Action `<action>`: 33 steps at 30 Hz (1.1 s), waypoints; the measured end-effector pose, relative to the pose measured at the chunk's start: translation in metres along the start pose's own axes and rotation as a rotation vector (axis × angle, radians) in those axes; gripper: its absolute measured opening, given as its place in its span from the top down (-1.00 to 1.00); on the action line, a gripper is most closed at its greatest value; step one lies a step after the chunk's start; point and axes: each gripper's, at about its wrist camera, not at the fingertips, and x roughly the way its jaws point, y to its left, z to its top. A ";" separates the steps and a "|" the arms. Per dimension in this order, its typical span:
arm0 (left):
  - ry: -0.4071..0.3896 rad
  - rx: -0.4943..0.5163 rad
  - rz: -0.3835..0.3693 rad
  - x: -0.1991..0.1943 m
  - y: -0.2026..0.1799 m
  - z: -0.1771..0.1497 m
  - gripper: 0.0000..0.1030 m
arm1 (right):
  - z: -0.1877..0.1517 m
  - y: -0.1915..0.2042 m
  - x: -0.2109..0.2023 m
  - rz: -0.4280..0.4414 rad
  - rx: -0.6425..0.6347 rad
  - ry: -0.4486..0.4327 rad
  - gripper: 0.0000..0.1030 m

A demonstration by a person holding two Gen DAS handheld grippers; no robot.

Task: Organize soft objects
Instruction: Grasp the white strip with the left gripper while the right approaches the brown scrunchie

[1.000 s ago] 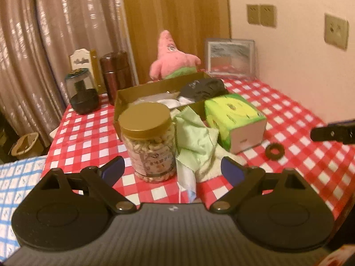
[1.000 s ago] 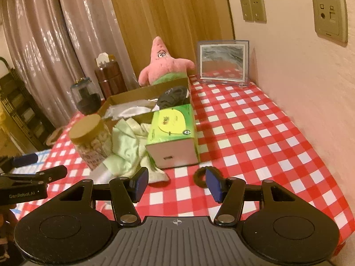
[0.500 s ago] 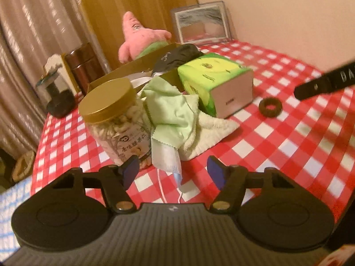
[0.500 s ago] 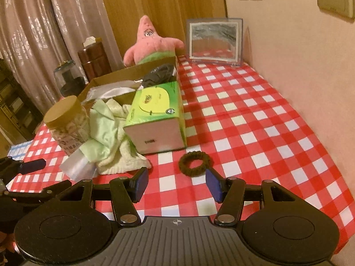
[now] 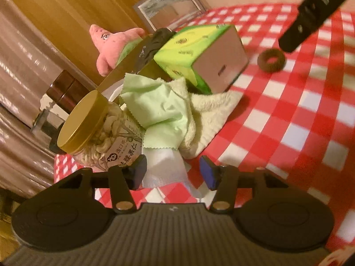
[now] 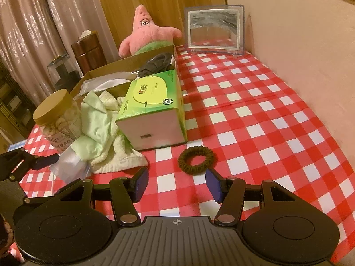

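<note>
Your left gripper (image 5: 172,173) was closing around, not yet pinching, the white cloth (image 5: 163,170) that only its view showed between the pads, while your right gripper (image 6: 176,184) stood half open and empty just short of the scrunchie (image 6: 196,160).

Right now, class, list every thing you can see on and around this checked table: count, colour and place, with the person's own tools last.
Tablecloth: one, red and white check, covers table.
Tissue box: one, green, mid-table.
Hair scrunchie: one, dark brown, in front of the tissue box.
Cleaning cloth: one, pale green, on the towel.
Towel: one, cream, beside the tissue box.
Nut jar: one, clear with gold lid, left.
Cardboard box: one, brown, behind the tissue box.
Starfish plush: one, pink, behind the cardboard box.
Picture frame: one, silvery, against wall.
Left gripper: black, jaws closing around white wrapper.
Right gripper: black, open, near scrunchie.
</note>
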 end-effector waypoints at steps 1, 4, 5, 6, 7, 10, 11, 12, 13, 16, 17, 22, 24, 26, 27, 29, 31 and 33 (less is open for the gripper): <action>0.006 0.017 0.009 0.003 -0.001 -0.001 0.02 | 0.000 0.000 0.002 0.001 0.001 0.002 -0.11; 0.028 0.040 0.009 0.011 -0.002 -0.003 0.13 | 0.001 0.000 0.007 0.000 0.004 0.006 -0.11; 0.033 0.041 0.009 0.013 -0.002 -0.004 0.20 | 0.001 0.000 0.008 -0.001 0.005 0.007 -0.11; 0.040 0.041 0.007 0.016 -0.002 -0.005 0.23 | 0.001 0.000 0.009 -0.001 0.004 0.008 -0.11; 0.045 0.042 0.004 0.017 -0.002 -0.006 0.34 | 0.001 0.000 0.010 -0.002 0.003 0.008 -0.11; 0.057 0.030 -0.007 0.020 -0.001 -0.008 0.54 | 0.001 -0.001 0.013 -0.005 0.003 0.011 -0.11; 0.062 0.020 -0.012 0.021 0.000 -0.009 0.62 | 0.001 -0.002 0.014 -0.008 0.004 0.013 -0.11; 0.065 0.011 -0.016 0.021 0.001 -0.010 0.65 | 0.001 -0.002 0.015 -0.011 0.003 0.014 -0.11; 0.068 0.006 -0.018 0.021 0.001 -0.011 0.73 | 0.001 -0.003 0.016 -0.013 0.003 0.015 -0.11; 0.078 -0.046 -0.041 0.021 0.006 -0.012 0.89 | 0.001 -0.006 0.019 -0.023 -0.003 0.019 -0.11; 0.079 -0.083 -0.057 0.020 0.009 -0.011 0.94 | 0.001 -0.006 0.020 -0.026 -0.006 0.020 -0.11; 0.087 -0.482 -0.243 0.009 0.046 -0.020 0.97 | 0.001 -0.010 0.024 -0.032 -0.001 0.021 -0.11; 0.079 -0.539 -0.264 0.000 0.049 -0.024 0.97 | 0.001 -0.011 0.025 -0.034 -0.001 0.021 -0.11; 0.076 -0.564 -0.285 -0.008 0.050 -0.028 0.98 | 0.001 -0.011 0.026 -0.034 -0.002 0.022 -0.11; 0.075 -0.569 -0.293 -0.012 0.050 -0.030 0.98 | 0.001 -0.012 0.026 -0.033 -0.001 0.023 -0.11; 0.078 -0.583 -0.307 -0.019 0.050 -0.033 0.98 | 0.002 -0.014 0.028 -0.033 0.001 0.022 -0.11; 0.077 -0.602 -0.327 -0.026 0.049 -0.035 0.98 | 0.002 -0.015 0.029 -0.033 0.002 0.021 -0.11; 0.069 -0.616 -0.341 -0.033 0.049 -0.035 0.98 | 0.002 -0.014 0.029 -0.034 0.001 0.022 -0.11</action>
